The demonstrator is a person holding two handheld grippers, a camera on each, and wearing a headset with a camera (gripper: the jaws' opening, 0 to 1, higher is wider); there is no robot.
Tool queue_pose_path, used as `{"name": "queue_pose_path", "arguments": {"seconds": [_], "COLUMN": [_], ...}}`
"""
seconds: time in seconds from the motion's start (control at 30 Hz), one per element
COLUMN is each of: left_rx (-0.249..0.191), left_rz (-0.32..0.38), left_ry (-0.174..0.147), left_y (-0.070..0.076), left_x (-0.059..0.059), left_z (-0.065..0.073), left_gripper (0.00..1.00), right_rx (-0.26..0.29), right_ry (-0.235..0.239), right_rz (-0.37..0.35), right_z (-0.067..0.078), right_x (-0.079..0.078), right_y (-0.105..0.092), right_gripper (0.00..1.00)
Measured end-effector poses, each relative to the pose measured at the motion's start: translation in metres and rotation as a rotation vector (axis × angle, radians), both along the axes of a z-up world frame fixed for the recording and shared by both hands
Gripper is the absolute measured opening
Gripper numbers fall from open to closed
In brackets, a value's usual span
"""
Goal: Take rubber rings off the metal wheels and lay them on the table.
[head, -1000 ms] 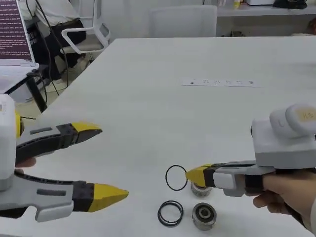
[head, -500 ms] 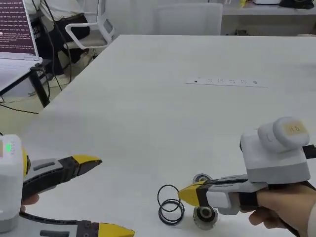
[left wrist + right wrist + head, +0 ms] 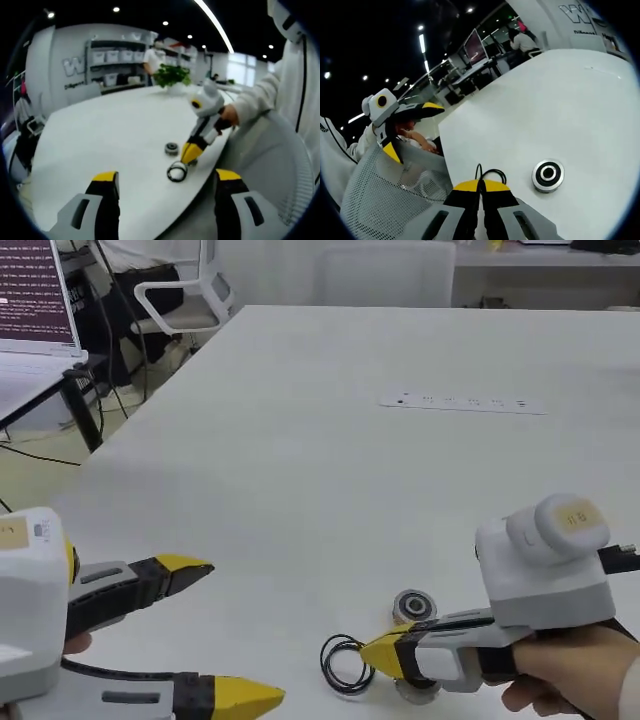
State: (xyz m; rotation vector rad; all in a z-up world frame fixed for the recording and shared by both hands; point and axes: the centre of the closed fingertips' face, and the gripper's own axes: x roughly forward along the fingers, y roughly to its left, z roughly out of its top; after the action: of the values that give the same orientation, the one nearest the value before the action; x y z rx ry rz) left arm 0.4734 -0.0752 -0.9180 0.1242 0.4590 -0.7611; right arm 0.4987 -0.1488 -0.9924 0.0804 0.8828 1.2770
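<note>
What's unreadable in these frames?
- Second wheel: head view, mostly hidden under the right tool.
- Rubber rings: count unclear. In the head view they overlap and the tool's tip covers part; in the left gripper view they are too small.
- Pinched ring: right gripper view, lower part hidden behind the shut jaws.
- Label strip: head view, print too small.

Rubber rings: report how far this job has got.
Done: loose rubber rings lie piled on the table. In hand: the right gripper is shut on one more ring beside that pile. Left: release it, then check the far wheel and the wheel half hidden under the gripper; whether they carry rings is unclear. The left gripper is open.
</note>
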Motion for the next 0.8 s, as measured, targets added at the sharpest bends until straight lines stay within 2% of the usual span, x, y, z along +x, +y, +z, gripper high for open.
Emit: {"name": "queue_pose_path", "arguments": {"seconds": [0.8], "left_rx": [0.012], "left_rz": [-0.003], "left_ry": [0.000], "left_y": [0.0003], "left_x": [-0.0007], "left_z": [-0.0016], "left_gripper": [0.75], "right_rx": [-0.038], "right_ry": [-0.010], "right_rz": [-0.018], "right_z": [-0.0093], "right_x": [0.0060], "right_y": [-0.0053], "right_gripper": [0.00]}}
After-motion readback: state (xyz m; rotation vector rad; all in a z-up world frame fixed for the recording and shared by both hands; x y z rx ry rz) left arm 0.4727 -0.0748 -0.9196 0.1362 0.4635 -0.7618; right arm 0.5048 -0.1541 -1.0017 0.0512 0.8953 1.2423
